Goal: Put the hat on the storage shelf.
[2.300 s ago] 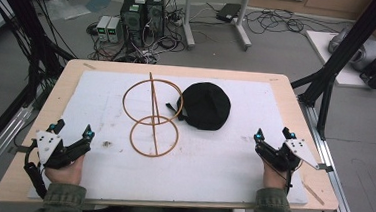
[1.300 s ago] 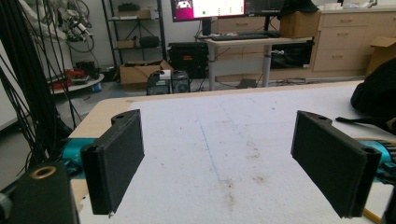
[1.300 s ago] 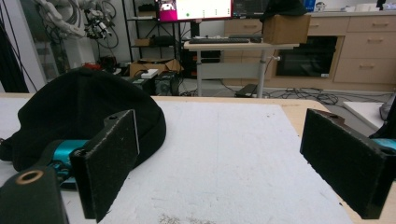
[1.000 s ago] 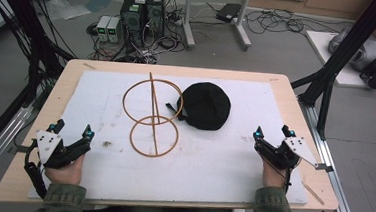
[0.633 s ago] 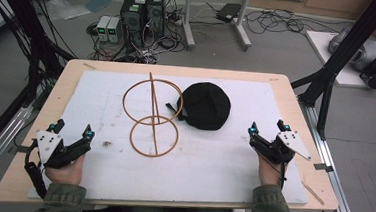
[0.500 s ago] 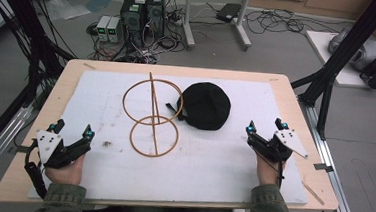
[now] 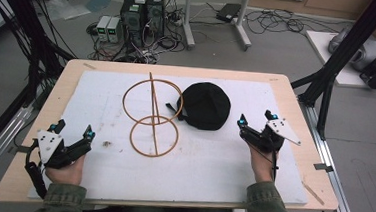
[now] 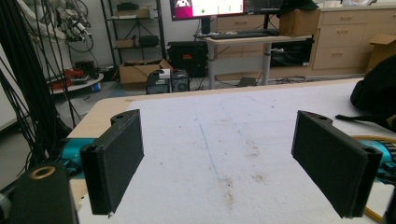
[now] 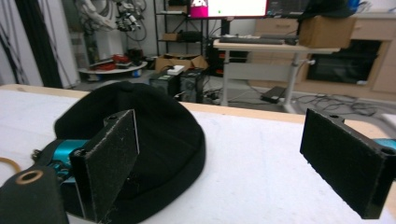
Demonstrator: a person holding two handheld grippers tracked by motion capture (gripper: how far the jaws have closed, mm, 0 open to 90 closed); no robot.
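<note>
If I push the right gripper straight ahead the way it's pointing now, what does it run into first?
Most likely the black knit beanie. The right gripper, jaws open, points up and slightly left across the white foam mat; in the right gripper view the beanie sits just beyond its left jaw. Depth is unclear, so it may only graze the edge.

Colours of the objects on the work surface.
A black cap (image 7: 205, 106) and a tan wooden ring stand (image 7: 152, 114) are seen on a white mat (image 7: 212, 163), faintly brown-stained, bordered by a pale wood table (image 7: 67, 77). Black jaws with teal accents are shown on the left gripper (image 7: 71, 129) and right gripper (image 7: 256, 119).
</note>
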